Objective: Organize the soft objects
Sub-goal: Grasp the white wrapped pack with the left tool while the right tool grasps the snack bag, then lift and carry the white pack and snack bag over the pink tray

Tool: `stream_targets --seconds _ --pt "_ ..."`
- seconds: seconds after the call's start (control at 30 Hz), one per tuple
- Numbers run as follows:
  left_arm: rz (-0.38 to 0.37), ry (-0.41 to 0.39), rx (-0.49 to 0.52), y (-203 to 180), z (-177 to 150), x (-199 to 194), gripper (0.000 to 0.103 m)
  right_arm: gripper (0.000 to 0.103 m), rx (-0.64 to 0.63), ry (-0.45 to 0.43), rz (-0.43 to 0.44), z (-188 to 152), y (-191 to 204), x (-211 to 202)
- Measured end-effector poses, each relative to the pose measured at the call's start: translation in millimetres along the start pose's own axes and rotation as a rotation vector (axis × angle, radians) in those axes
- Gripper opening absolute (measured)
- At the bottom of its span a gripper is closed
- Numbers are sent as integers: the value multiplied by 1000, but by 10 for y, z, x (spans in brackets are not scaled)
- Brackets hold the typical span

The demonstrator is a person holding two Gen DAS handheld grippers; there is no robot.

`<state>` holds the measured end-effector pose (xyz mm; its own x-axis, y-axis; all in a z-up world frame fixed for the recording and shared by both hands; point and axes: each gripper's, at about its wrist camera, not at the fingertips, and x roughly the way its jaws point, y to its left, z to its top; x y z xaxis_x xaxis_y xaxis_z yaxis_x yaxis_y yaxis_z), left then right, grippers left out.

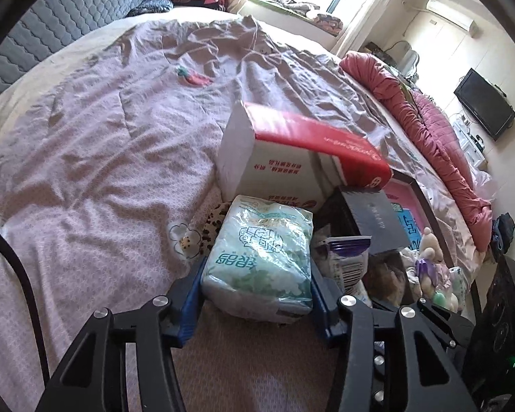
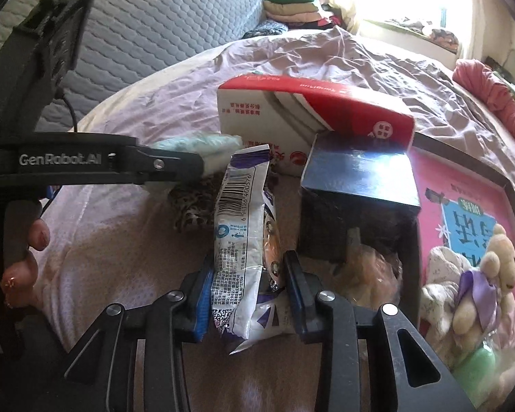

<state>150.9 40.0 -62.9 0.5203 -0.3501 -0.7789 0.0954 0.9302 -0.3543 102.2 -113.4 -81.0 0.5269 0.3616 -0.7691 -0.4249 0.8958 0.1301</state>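
Observation:
A soft pack of tissues in green-and-white wrap [image 1: 261,254] sits between the blue pads of my left gripper [image 1: 257,267], which is shut on it. The right wrist view shows the same pack [image 2: 202,146] from the side, at the end of my left gripper [image 2: 185,164], with a person's fingers [image 2: 34,237] on the handle. My right gripper [image 2: 249,261] is shut on a white-and-purple crinkly packet with a barcode [image 2: 240,226], standing upright; the left view shows this packet [image 1: 346,257] just right of the tissues. Both are above the pink bed sheet [image 1: 103,171].
A red-and-white carton [image 1: 292,151] lies just beyond both grippers, a dark box [image 2: 357,185] leaning at its right. A leopard-print cloth [image 2: 192,206] lies under the tissues. A plush toy [image 2: 480,274] lies on a pink book [image 2: 463,199]. A red quilt [image 1: 429,120] lines the bed's right edge.

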Motion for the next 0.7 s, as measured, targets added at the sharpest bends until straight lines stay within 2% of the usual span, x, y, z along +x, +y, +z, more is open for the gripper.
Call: stream_targets --seconds 0.2,0.6,0.7 --pt "22 -27 27 -107 -48 -189 53 38 28 -24 4 -25 -59 -163" --pt "61 -62 135 -608 -189 -449 53 35 96 -113 -2 -53 -190 -649" --pt "67 -55 134 -635 -209 -440 53 32 84 -84 3 -62 -174 -616"
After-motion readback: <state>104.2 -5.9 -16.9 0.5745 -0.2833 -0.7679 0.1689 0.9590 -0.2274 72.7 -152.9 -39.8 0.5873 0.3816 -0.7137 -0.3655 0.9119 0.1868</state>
